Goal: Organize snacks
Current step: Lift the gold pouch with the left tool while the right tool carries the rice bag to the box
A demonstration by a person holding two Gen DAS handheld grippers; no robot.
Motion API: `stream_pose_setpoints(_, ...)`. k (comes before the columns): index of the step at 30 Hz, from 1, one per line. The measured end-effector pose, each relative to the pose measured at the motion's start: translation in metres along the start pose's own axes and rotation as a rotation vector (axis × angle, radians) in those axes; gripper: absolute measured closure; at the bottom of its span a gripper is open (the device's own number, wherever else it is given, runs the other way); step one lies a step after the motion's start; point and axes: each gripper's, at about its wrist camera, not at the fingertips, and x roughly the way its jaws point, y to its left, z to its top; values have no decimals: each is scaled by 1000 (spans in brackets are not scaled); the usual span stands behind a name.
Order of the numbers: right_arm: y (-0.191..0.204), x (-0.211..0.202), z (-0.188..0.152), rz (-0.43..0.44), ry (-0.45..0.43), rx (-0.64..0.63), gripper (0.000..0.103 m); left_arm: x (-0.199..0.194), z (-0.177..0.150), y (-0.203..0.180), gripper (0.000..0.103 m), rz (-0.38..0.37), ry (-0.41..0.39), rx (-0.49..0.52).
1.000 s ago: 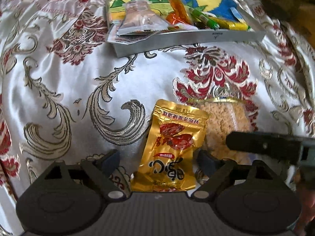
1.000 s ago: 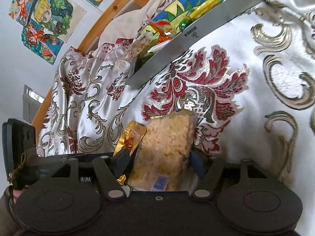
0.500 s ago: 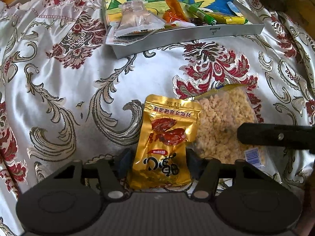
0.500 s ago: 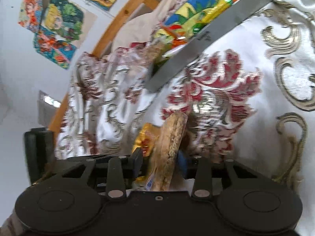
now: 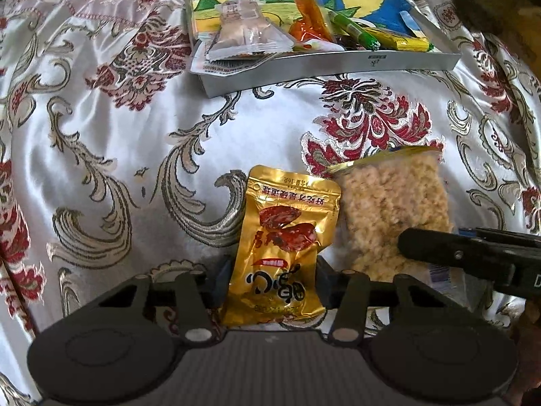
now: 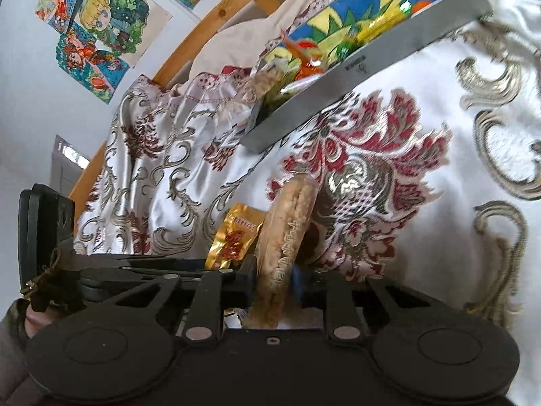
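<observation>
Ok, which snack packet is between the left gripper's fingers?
The gold pouch, jaws closing on its sides. The clear rice-crisp pack beside it is in the right gripper.

Gold snack pouch [image 5: 280,247]: upside-down Chinese print, large black characters; not legible enough to transcribe. Grey tray [image 5: 338,67] front wall: small dark logo, unreadable. Clear crispy-rice pack [image 6: 287,237]: red characters along its edge, blurred.

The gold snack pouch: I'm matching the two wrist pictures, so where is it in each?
Left wrist: gold snack pouch at bottom centre, between the closing left gripper fingers.
Right wrist: lower left of centre, left of the crumbly snack bag.
Shared landmark: grey tray.
</observation>
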Motion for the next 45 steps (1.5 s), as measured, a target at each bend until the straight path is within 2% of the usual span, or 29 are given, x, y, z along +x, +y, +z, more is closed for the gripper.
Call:
stream_pose_setpoints(9, 11, -33, 0, -110, -104, -92, 82, -14, -4, -3, 50, -33, -35, -44)
stream_pose_setpoints(19, 18, -65, -20, -178, -147, -156, 82, -43, -25, -39, 50, -110, -161, -18)
stream_pose_setpoints(25, 23, -97, -36, -224, -213, -190, 82, -59, -35, -55, 50, -137, -216, -21)
stream_pose_setpoints(39, 39, -176, -58, -252, -391, -172, 82, -110, -54, -88, 50, -203, -329, -48)
stream_pose_setpoints(45, 72, -209, -41, -245, -453, -205, 82, -142, -43, -86, 50, -216, -428, -103)
